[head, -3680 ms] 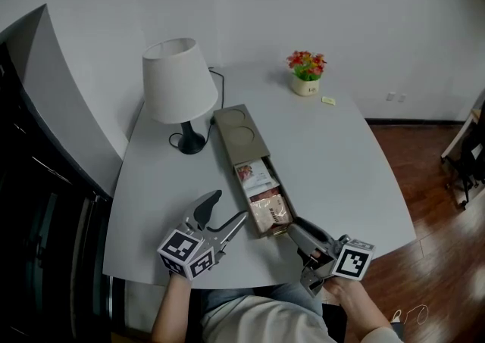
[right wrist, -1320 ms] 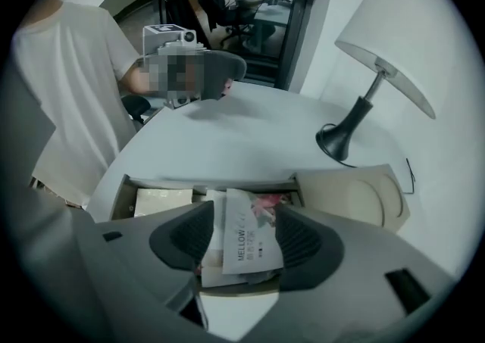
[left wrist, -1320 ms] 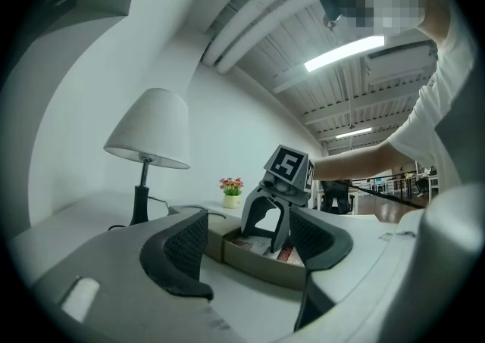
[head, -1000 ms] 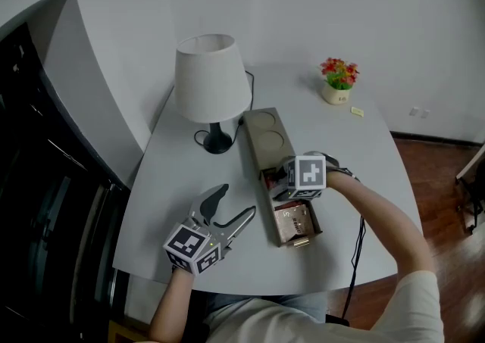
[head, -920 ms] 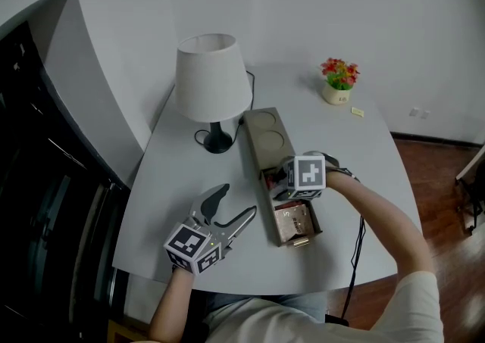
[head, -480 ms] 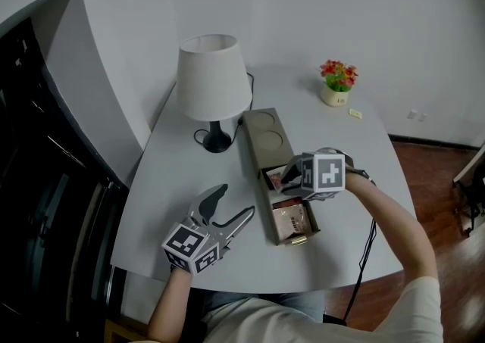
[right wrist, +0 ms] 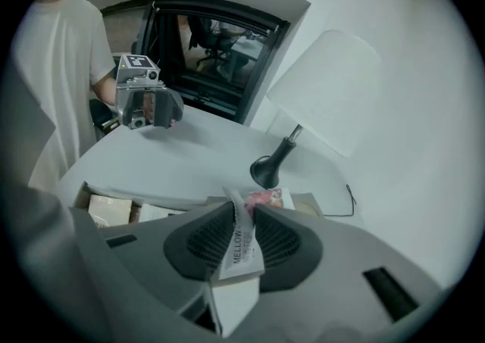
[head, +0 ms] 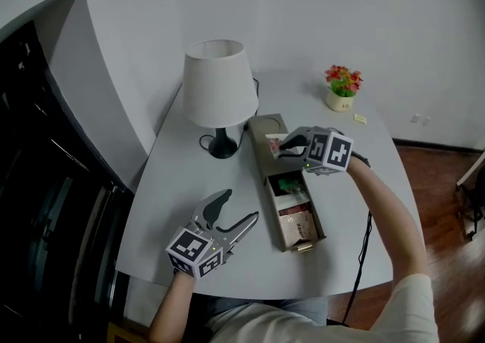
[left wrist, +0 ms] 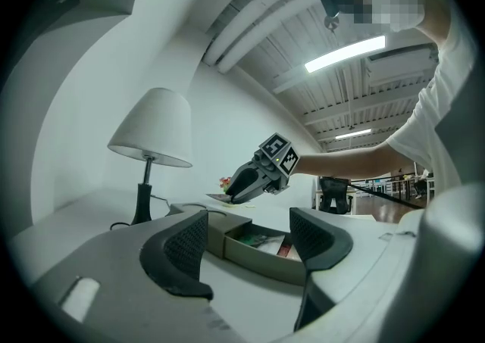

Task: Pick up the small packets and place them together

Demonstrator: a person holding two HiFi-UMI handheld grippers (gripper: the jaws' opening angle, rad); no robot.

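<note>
A long tan box lies open on the white table, with a green packet, a white one and a brown packet inside. My right gripper hangs above the box's far half. Its jaws have just been closing and are now shut on a small white packet printed "MELLOW", whose pink-patterned end sticks out. In the left gripper view that gripper is seen raised over the box. My left gripper rests open on the table left of the box, nothing between its fingers.
A white-shaded lamp on a black foot stands just left of the box's far end, its cable trailing behind. A small flower pot and a yellow note sit at the far right. Dark glass borders the table's left side.
The right gripper has lifted out of the box and moved toward its far end, carrying the white packet. A green packet now shows in the box. The left gripper has stayed put.
</note>
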